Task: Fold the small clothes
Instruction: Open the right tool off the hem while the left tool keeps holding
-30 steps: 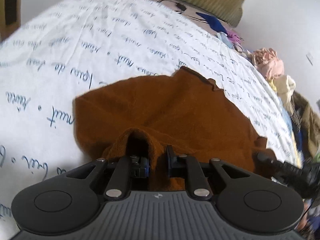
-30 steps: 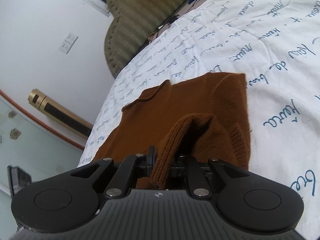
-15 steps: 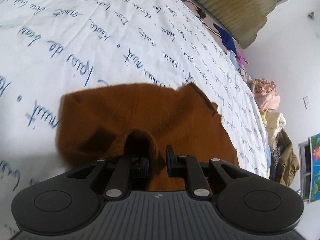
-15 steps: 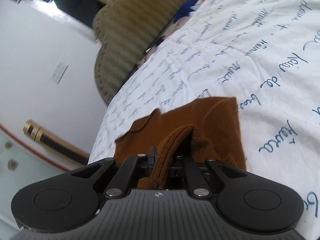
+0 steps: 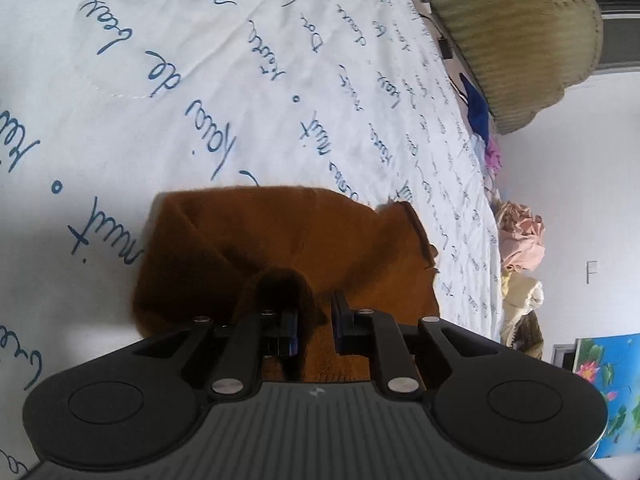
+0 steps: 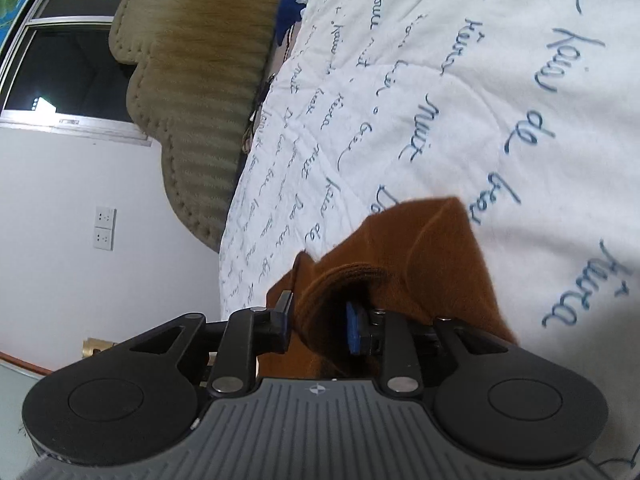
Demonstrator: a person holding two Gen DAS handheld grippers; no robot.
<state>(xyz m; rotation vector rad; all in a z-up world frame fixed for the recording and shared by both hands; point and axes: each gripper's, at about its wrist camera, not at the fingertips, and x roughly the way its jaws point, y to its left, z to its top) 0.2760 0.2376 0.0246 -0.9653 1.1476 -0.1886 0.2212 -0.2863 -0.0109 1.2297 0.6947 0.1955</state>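
Brown knitted garment (image 5: 256, 240): a small rust-coloured piece, laid on the bed (image 5: 168, 80) and partly lifted at its near edge, where it is doubled over itself; the far portion is seen resting flat on the bedcover in both views. Left tool (image 5: 314, 322): a fold of the knit is draped over its left finger and passes down between the two fingers; a gap is seen beside the right finger, and whether the cloth is actually pinched cannot be told. Right tool (image 6: 320, 322): its fingers stand apart, a ribbed edge of the same garment (image 6: 420, 248) is arched between them, and the blue pad of the right finger is exposed inside the fold; the cloth is not clamped. Bedcover: white, quilted, printed with blue cursive lettering. Headboard (image 5: 504, 28): padded, olive-beige, ribbed, placed at the far end of the bed against a white wall. Pile of clothes (image 5: 520, 240): pink and cream pieces, heaped at the far side edge of the bed, well apart from the brown garment. Wall sockets (image 6: 105, 228): two white plates, mounted one above the other on the wall beside the headboard.
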